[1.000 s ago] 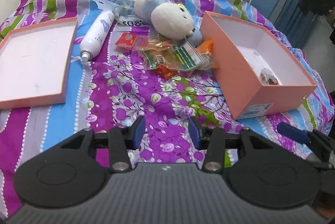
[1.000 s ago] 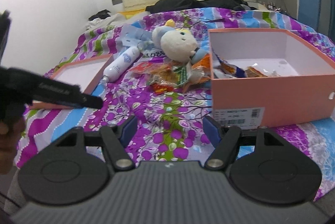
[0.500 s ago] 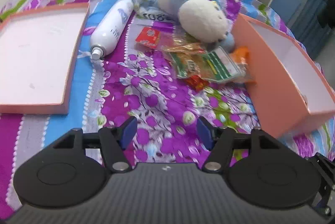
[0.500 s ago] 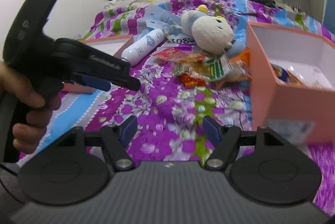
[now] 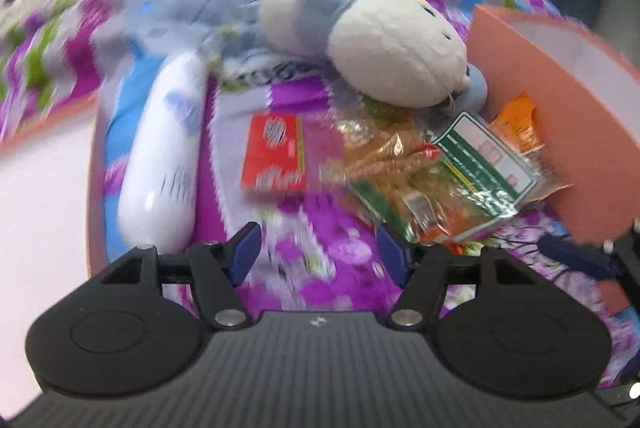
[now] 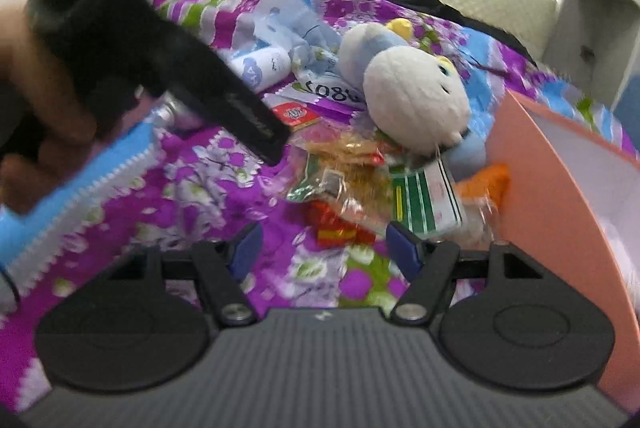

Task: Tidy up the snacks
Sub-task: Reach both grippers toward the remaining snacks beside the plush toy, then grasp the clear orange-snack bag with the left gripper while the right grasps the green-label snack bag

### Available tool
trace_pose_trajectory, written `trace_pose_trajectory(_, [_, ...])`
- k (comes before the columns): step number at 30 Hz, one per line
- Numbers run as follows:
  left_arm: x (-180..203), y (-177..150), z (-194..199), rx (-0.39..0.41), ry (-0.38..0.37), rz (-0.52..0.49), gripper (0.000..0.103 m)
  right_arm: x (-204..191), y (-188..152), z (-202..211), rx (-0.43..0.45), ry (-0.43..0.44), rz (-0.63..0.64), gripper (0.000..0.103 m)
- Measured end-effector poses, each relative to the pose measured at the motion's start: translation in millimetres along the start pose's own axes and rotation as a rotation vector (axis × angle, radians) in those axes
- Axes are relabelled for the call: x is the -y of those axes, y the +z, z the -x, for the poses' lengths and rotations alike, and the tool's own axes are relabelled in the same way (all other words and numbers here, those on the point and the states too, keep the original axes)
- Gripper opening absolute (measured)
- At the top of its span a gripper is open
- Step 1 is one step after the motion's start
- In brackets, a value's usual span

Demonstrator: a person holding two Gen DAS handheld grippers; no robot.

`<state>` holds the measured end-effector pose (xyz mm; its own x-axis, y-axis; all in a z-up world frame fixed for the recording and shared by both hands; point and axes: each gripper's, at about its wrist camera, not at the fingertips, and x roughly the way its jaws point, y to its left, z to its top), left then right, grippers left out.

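Left claw empty and spread, snack packets just ahead, slightly right

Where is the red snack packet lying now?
In the left wrist view, the red snack packet lies on the bedspread, between the white bottle and the clear snack bags.

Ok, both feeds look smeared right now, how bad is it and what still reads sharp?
Left wrist view: motion blur smears the bedspread and white bottle; snack packets readable. Right wrist view: left gripper and box blurred, plush toy fairly crisp. Both bow with fisheye.
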<state>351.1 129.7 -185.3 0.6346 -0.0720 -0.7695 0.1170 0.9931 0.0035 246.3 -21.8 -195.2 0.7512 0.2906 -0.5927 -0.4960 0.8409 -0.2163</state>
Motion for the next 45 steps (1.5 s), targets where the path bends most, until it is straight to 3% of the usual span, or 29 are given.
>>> trace_pose_trajectory(4, [9.1,23.3,-20.4,0.031,0.022,-0.16,0.073,-2.3,5.6,-23.9,-0.003,0.008,0.079,0.066])
trace_pose_trajectory(11, [25.9,44.4,-49.6,-0.011,-0.102,-0.352,0.075,-12.6,14.3,-52.6,-0.004,0.024,0.215,0.066])
trace_pose_trajectory(15, [25.6,50.4,-62.9,-0.026,-0.146,-0.353,0.075,-14.6,17.0,-69.3,-0.027,0.043,0.214,0.062])
trace_pose_trajectory(18, [25.1,53.6,-71.5,-0.046,-0.177,-0.354,0.075,-12.2,17.3,-75.5,-0.031,0.019,0.219,0.04])
trace_pose_trajectory(20, [24.6,54.9,-76.4,-0.067,-0.194,-0.337,0.075,-7.9,18.8,-74.0,-0.031,0.047,0.205,0.034])
trace_pose_trajectory(28, [33.3,57.9,-86.9,-0.084,-0.204,-0.301,0.074,-5.5,13.1,-51.6,-0.025,0.076,0.218,0.019])
trace_pose_trajectory(32, [47.6,56.9,-97.3,-0.1,-0.188,-0.337,0.073,-5.0,4.5,-33.6,-0.02,0.091,0.231,0.013])
trace_pose_trajectory(36, [58.5,51.7,-106.3,-0.115,-0.151,-0.361,0.067,-1.9,-2.4,-23.3,-0.012,0.098,0.217,0.013])
trace_pose_trajectory(42, [57.3,53.6,-101.6,-0.1,-0.109,-0.302,0.033,1.6,-4.9,-11.4,-0.005,0.089,0.198,0.012])
trace_pose_trajectory(45, [53.7,53.9,-93.7,-0.083,-0.101,-0.247,0.024,3.2,-7.3,-3.3,-0.002,0.085,0.181,0.011])
